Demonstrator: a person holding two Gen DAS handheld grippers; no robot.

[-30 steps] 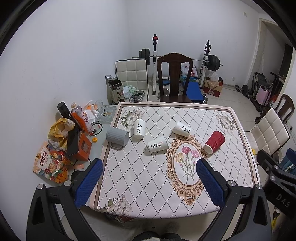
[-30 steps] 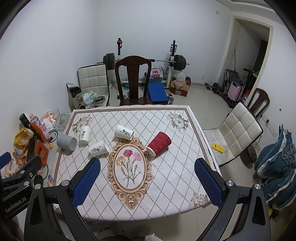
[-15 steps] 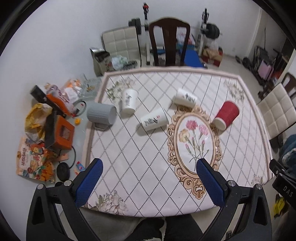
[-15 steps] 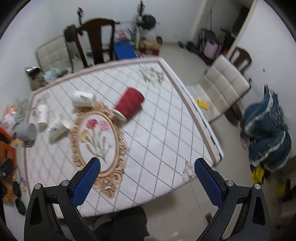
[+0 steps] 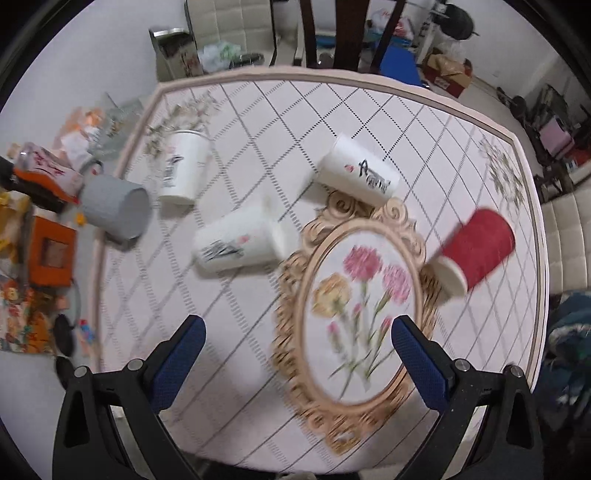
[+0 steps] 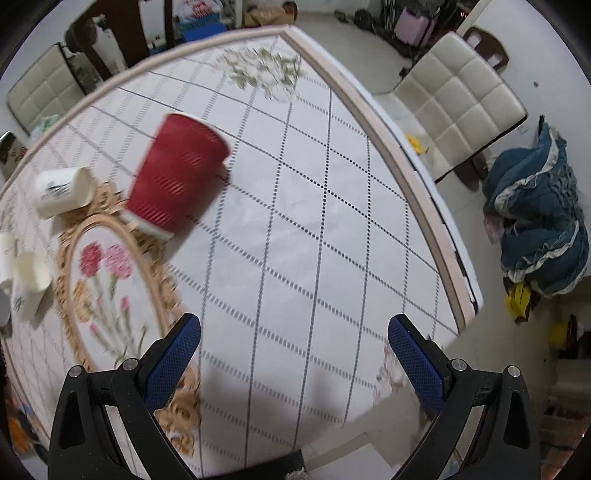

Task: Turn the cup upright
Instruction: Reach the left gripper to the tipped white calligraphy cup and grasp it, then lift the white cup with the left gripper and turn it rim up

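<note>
Several cups lie on their sides on the table [image 5: 369, 122]: a red ribbed cup [image 5: 474, 251] at the right, a white printed cup [image 5: 356, 171] at the middle and another white cup [image 5: 238, 243] nearer me. A third white cup [image 5: 184, 166] stands at the left, next to a grey cup [image 5: 116, 208] on its side. My left gripper [image 5: 295, 354] is open and empty above the near table edge. My right gripper [image 6: 293, 350] is open and empty, with the red cup [image 6: 177, 177] ahead to its left.
Snack bags and an orange box [image 5: 50, 251] lie on the left of the table. A dark wooden chair [image 5: 347, 33] stands behind it. A white padded chair [image 6: 458, 99] and a blue heap of clothes [image 6: 539, 221] are to the right.
Both grippers have moved forward and down over the table; the cups now look larger and closer. Both stay open. No cup has moved.
</note>
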